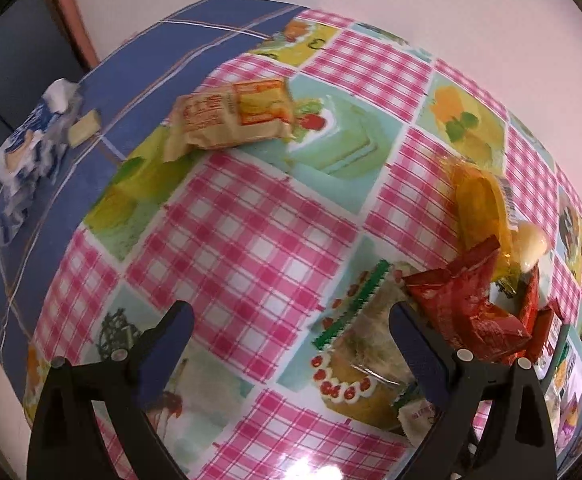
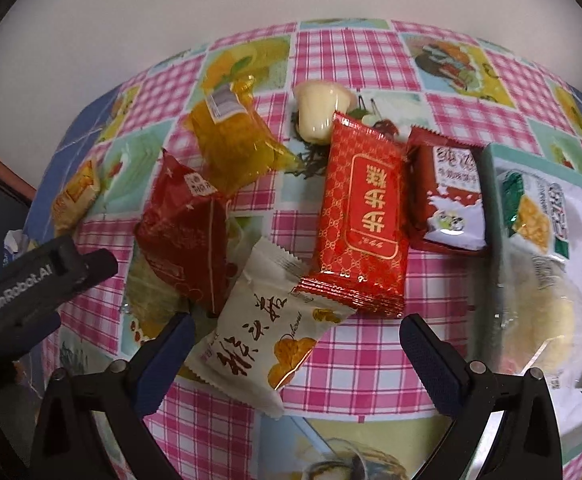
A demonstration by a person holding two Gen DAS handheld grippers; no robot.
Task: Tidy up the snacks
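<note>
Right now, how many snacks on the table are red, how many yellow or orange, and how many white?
Red packets: 3
Yellow or orange: 3 – clear wrapper, jelly cup, orange packet
White packets: 2
Total: 8, not counting those in the tray.

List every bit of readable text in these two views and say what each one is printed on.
"GenRobot.AI": on the black body of the left claw, seen in the right wrist view.
"Delicious", in script, probably: on the cream packet; its large black brush characters are not Latin script.
Gold characters, upside down: on the bright red packet.
Barcode label on the yellow packet: too small to read.
White-panel print on the dark red packet: too blurred.
</note>
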